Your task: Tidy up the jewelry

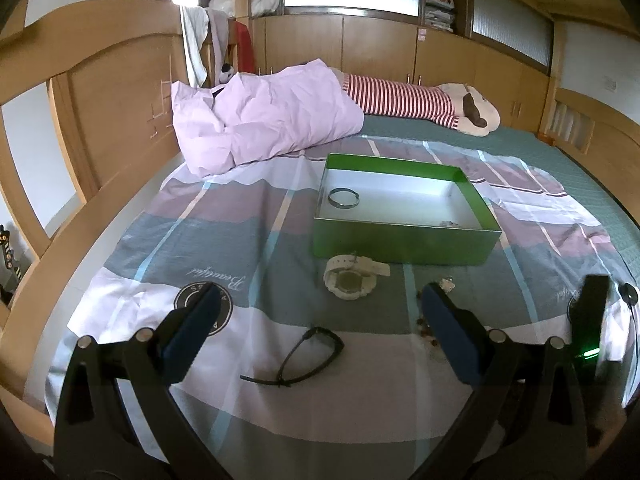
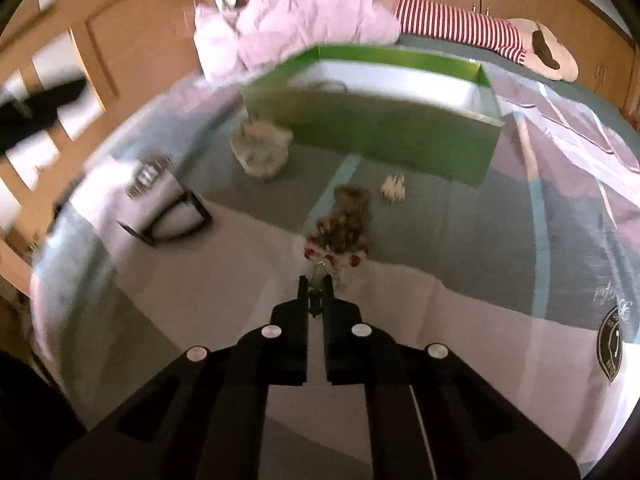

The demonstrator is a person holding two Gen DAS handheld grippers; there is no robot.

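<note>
Now right tongs (image 2: pixel 316 286) pinch beaded jewelry (image 2: pixel 340 232); left tongs (image 1: pixel 320 312) spread.

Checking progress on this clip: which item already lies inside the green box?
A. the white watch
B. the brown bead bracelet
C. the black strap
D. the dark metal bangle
D: in the left wrist view the dark metal bangle lies on the white floor of the green box, while the white watch and the black strap lie on the bedsheet outside it.
</note>
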